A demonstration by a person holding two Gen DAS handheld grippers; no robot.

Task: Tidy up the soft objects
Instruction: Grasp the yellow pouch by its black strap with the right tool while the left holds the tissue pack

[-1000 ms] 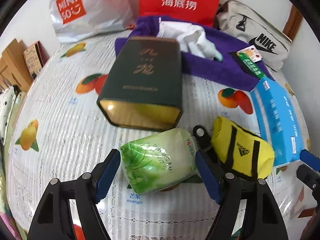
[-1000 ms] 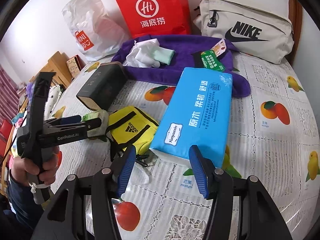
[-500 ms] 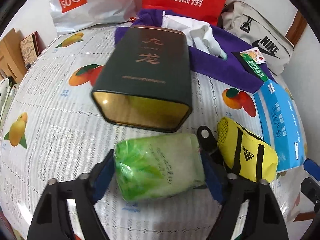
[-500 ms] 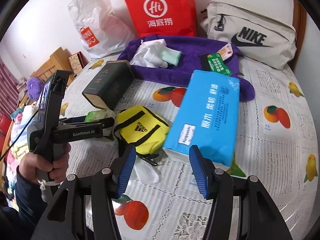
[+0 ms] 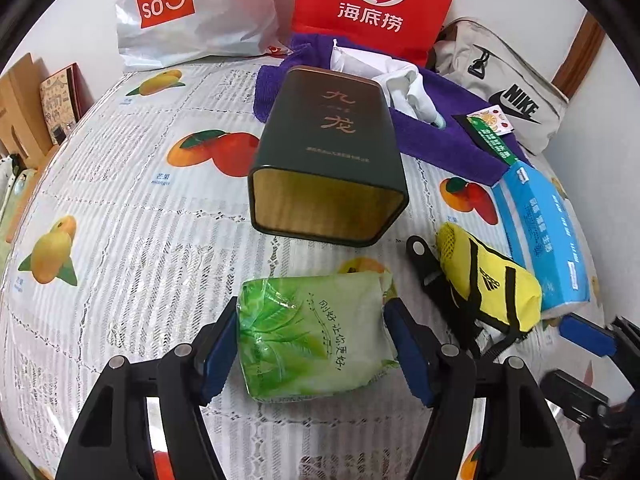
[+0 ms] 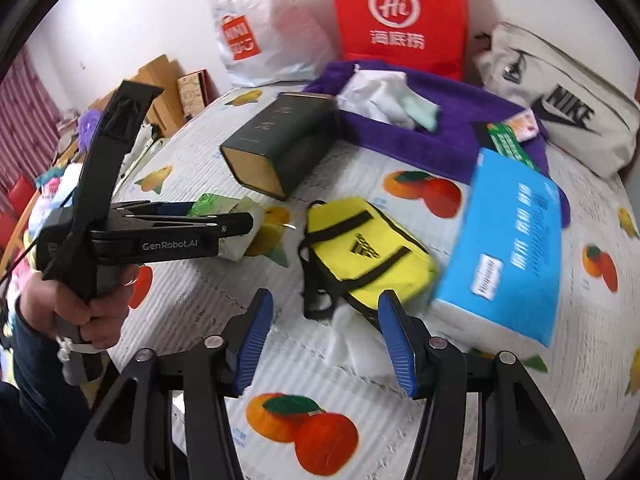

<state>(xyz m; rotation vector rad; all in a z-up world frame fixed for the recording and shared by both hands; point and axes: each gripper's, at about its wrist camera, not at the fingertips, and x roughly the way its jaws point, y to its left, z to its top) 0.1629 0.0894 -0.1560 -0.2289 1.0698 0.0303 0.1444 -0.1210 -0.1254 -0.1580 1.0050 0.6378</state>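
Note:
My left gripper (image 5: 312,340) is shut on a green tissue pack (image 5: 312,332) and holds it just above the tablecloth, in front of the open end of a dark green tin (image 5: 328,160). From the right wrist view the left gripper (image 6: 240,224) shows at the left with the pack (image 6: 224,208) between its fingers. My right gripper (image 6: 326,336) is open and empty, just before a yellow pouch (image 6: 368,248). A blue tissue pack (image 6: 508,248) lies to its right. The yellow pouch (image 5: 488,280) and blue pack (image 5: 548,232) also show in the left wrist view.
A purple towel (image 5: 440,140) with white cloths (image 5: 400,80) lies behind the tin. A red bag (image 5: 376,4), a white Miniso bag (image 5: 184,8) and a beige Nike bag (image 5: 508,92) stand at the back wall. The fruit-print tablecloth (image 5: 120,208) covers the table.
My left gripper closed on the green tissue pack and lifted it toward the tin. My right gripper swung left, from the blue pack toward the yellow pouch.

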